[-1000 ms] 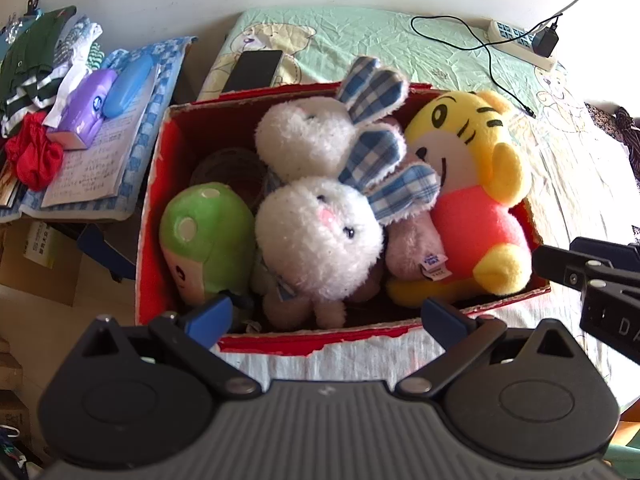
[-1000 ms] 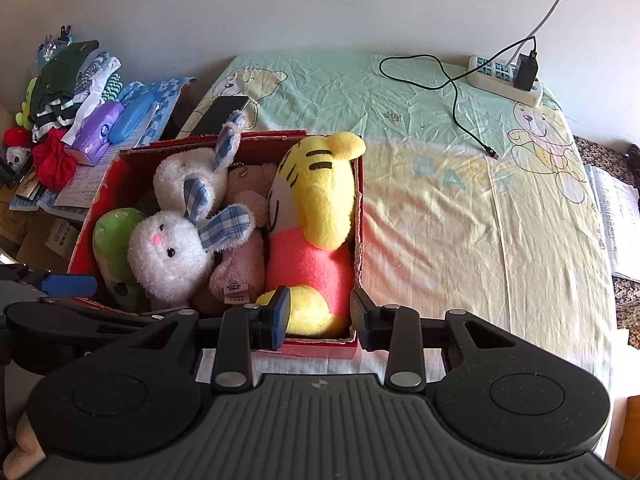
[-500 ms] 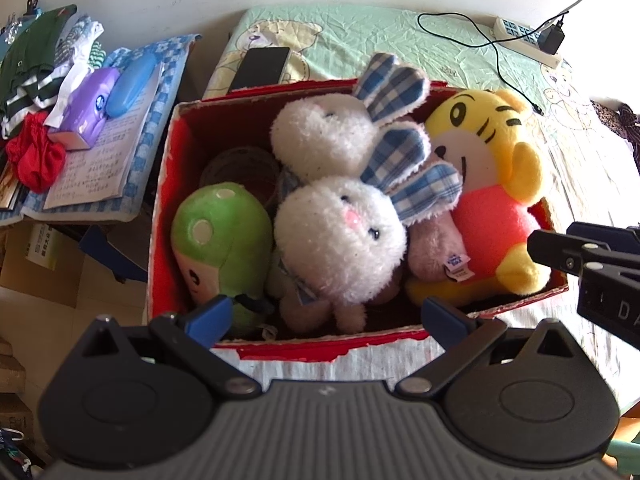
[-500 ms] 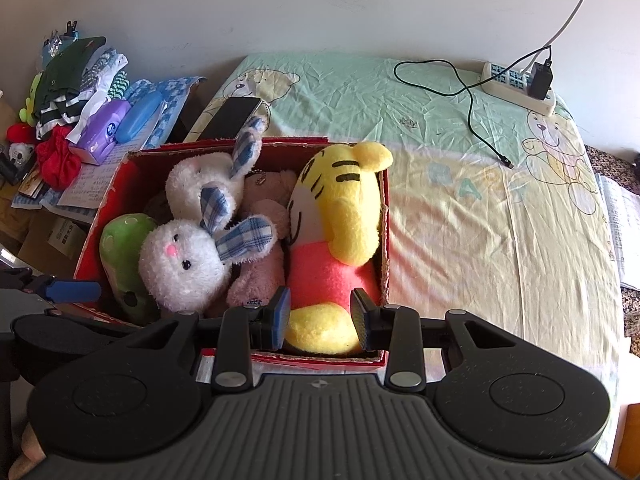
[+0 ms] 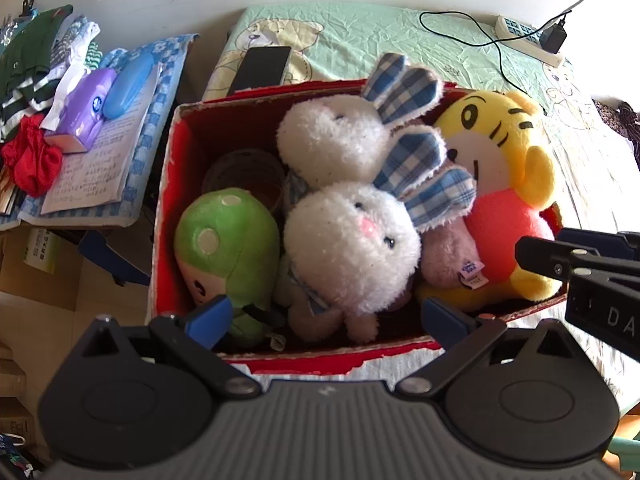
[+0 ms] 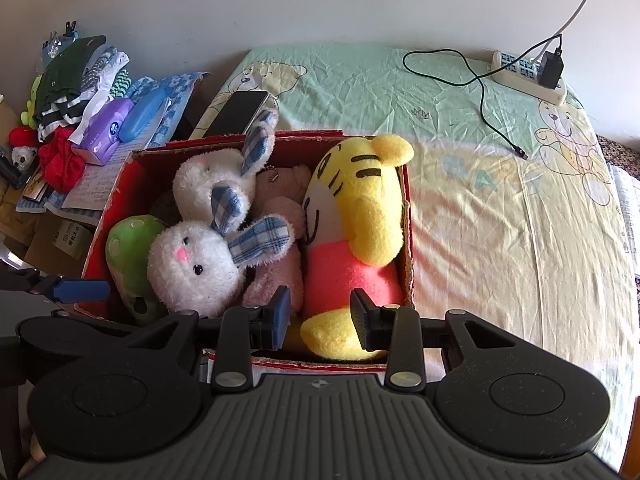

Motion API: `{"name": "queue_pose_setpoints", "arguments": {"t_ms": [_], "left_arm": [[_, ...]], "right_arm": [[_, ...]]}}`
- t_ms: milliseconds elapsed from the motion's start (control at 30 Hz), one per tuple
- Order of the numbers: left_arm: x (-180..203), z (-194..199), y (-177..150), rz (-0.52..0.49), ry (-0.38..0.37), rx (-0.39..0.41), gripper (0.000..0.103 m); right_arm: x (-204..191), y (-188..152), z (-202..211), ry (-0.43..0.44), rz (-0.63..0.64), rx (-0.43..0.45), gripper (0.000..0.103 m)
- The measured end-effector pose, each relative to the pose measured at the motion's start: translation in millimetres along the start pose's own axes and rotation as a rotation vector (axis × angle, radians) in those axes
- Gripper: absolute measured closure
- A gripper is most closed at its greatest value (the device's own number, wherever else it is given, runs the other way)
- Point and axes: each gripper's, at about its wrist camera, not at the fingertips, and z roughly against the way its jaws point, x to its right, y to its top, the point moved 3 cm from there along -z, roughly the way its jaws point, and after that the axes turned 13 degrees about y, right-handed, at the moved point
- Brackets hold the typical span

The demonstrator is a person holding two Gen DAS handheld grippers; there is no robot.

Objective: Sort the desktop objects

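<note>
Red cardboard box [image 6: 408, 240] sitting at the left edge of the pastel cartoon-print bedsheet [image 6: 500, 208], packed full: yellow-and-pink tiger plush [image 6: 356, 216] pressing the right wall, two white bunny plushes with blue checked ears [image 5: 352, 248], green spotted plush [image 5: 228, 248] at the left wall. Open sheet lying right of the box.

Left gripper [image 5: 324, 314] hanging spread wide over the near rim, holding nothing. Right gripper [image 6: 320, 318] partly parted at the tiger's foot, gripping nothing.

Against a second ago, the box is filling more of both views; right fingers are standing wider.
</note>
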Motion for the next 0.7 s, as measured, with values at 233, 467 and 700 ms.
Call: {"name": "queue_pose_setpoints", "arguments": {"t_ms": [233,467,700], "left_arm": [[-3.2,-5.9,1.6,-0.003,-0.005,-0.004,0.002],[-5.3,-8.6,4.4,-0.019,-0.008,-0.002,0.002],[-3.6,-10.7,5.8,-0.035,-0.019,0.000,0.002]], "right_arm": [[-5.8,3.4,-3.4,-0.007,0.006,-0.004,0.066],[-4.4,5.4,-6.8,-0.015,-0.011,-0.010,0.066],[-5.2,4.3,-10.2,-0.009,-0.024,-0.015,0.066]]}}
